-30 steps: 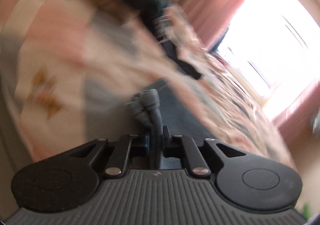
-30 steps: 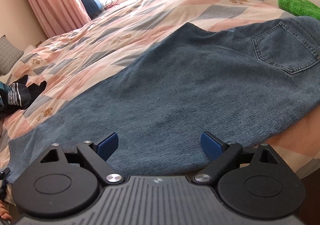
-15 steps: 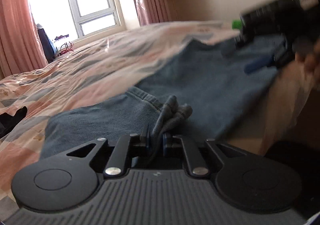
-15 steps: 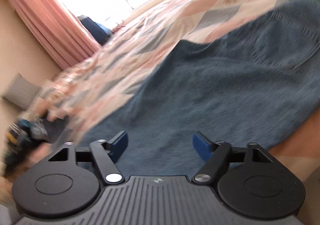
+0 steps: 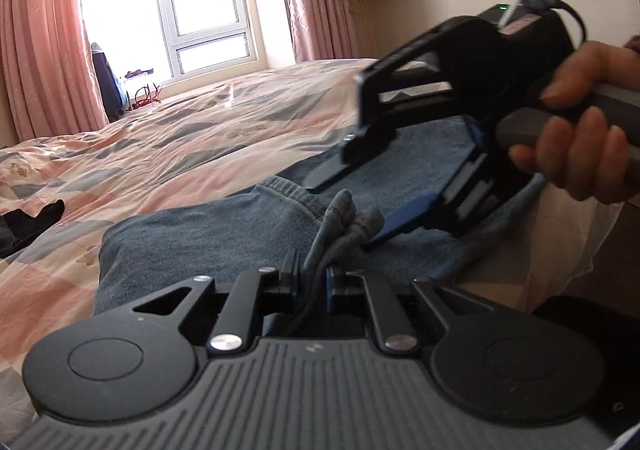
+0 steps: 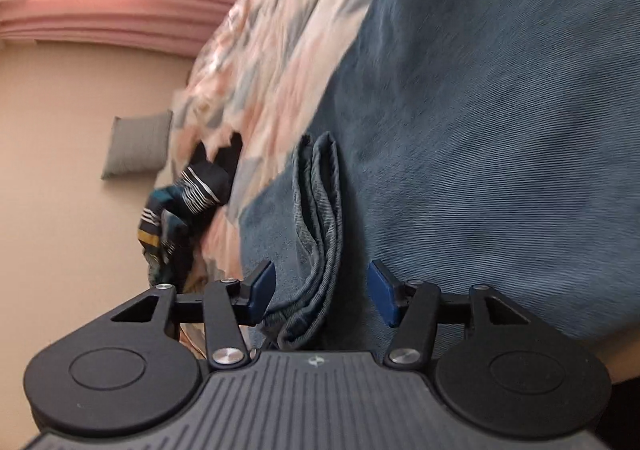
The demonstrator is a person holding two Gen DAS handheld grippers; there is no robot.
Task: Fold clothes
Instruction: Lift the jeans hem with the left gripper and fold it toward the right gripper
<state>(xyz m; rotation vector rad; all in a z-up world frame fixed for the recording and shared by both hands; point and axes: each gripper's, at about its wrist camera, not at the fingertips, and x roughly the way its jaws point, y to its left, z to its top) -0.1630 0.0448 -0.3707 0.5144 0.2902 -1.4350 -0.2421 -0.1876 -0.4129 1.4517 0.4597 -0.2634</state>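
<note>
Blue jeans (image 5: pixel 208 234) lie across the patchwork bedspread (image 5: pixel 180 146). My left gripper (image 5: pixel 311 282) is shut on the bunched hem of a jeans leg (image 5: pixel 344 222), which sticks up between its fingers. My right gripper (image 5: pixel 352 206) shows in the left wrist view, held in a hand, tilted on its side and open just beyond that hem. In the right wrist view the right gripper (image 6: pixel 322 290) is open, with the folded hem (image 6: pixel 320 210) lying between its blue pads (image 6: pixel 262 284), not clamped. The denim (image 6: pixel 500 130) fills the right of that view.
A dark striped garment (image 6: pixel 188 194) lies on the bed near the grey pillow (image 6: pixel 138 142). A dark garment (image 5: pixel 32 222) lies at the bed's left. Window and pink curtains (image 5: pixel 44 38) stand behind. The bed's front edge is beside the hand.
The left gripper has swung round with the hem, carrying it over the jeans. The right gripper has rolled onto its side and moved to the hem held by the left.
</note>
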